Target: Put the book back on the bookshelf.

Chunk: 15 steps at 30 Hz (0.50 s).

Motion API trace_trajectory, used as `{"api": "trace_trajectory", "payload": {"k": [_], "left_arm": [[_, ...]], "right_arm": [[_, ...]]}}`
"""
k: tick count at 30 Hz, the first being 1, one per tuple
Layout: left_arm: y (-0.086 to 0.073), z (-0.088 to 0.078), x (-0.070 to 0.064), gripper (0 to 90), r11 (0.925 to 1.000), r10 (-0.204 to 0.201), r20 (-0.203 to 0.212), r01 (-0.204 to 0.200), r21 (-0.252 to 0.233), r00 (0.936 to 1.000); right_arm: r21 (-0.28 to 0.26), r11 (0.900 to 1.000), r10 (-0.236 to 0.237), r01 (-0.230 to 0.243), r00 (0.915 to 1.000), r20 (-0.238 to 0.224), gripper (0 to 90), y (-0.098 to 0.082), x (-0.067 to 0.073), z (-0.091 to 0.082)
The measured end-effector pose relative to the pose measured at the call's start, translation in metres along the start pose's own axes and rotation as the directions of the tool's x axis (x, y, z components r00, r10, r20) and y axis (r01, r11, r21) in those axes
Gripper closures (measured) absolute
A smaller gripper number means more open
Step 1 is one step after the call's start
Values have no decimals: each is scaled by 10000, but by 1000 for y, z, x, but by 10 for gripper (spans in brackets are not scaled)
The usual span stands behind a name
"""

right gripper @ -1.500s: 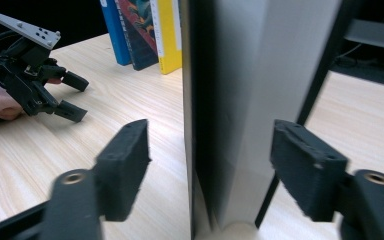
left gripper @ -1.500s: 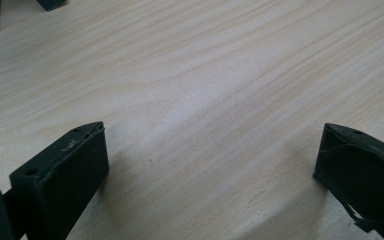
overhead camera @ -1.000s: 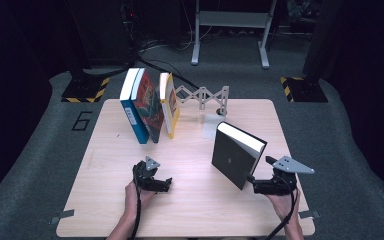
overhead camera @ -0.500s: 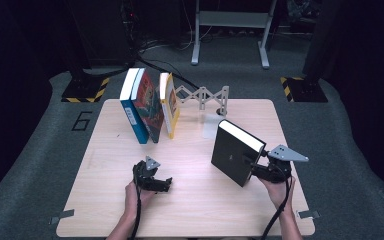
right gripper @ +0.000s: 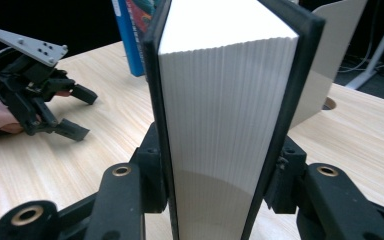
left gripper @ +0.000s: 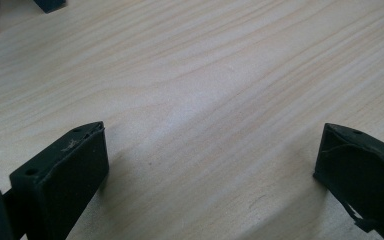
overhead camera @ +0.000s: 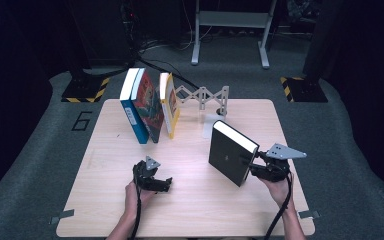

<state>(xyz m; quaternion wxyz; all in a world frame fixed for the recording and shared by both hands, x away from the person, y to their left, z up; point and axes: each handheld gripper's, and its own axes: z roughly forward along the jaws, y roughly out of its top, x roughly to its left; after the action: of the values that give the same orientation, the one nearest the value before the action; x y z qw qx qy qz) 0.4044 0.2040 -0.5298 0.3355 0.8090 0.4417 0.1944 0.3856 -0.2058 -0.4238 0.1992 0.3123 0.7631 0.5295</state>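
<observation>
A thick black hardback book point(overhead camera: 230, 157) stands upright on the wooden table point(overhead camera: 200, 210), right of centre, its white page edge point(right gripper: 225, 100) facing my right gripper. My right gripper point(overhead camera: 247, 167) has just been closing its jaws and now presses both pads on the book's covers near its lower edge point(right gripper: 220, 175). My left gripper point(overhead camera: 166, 184) rests low on the table left of centre, open, with bare wood between its jaws point(left gripper: 210, 165). It also appears in the right gripper view, the left gripper point(right gripper: 80, 112) held in a hand.
Three books lean together at the back left: a blue one point(overhead camera: 132, 107), a red-covered one point(overhead camera: 149, 107) and a yellow one point(overhead camera: 170, 102). An extendable grey bookend rack point(overhead camera: 202, 95) with a white end plate point(overhead camera: 207, 127) stands behind the black book.
My right gripper moved in toward the black book and closed its jaws on it. The book stands a little more upright. The left gripper has not moved.
</observation>
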Motion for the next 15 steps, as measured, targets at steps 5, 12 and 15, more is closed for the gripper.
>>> {"api": "trace_trajectory", "payload": {"k": [5, 12, 15], "left_arm": [[0, 0, 0, 5, 10000, 7, -1, -7, 3, 10000], [0, 0, 0, 5, 10000, 3, 24, -3, -2, 10000], [0, 0, 0, 5, 10000, -5, -2, 5, -49, 10000]], "right_arm": [[2, 9999, -164, 164, 9985, -523, 537, 3, 6, 7], [67, 9994, -329, 337, 9944, -1007, 536, 8, 16, 20], [24, 9994, -339, 343, 9932, -1115, 535, 8, 17, 22]]}}
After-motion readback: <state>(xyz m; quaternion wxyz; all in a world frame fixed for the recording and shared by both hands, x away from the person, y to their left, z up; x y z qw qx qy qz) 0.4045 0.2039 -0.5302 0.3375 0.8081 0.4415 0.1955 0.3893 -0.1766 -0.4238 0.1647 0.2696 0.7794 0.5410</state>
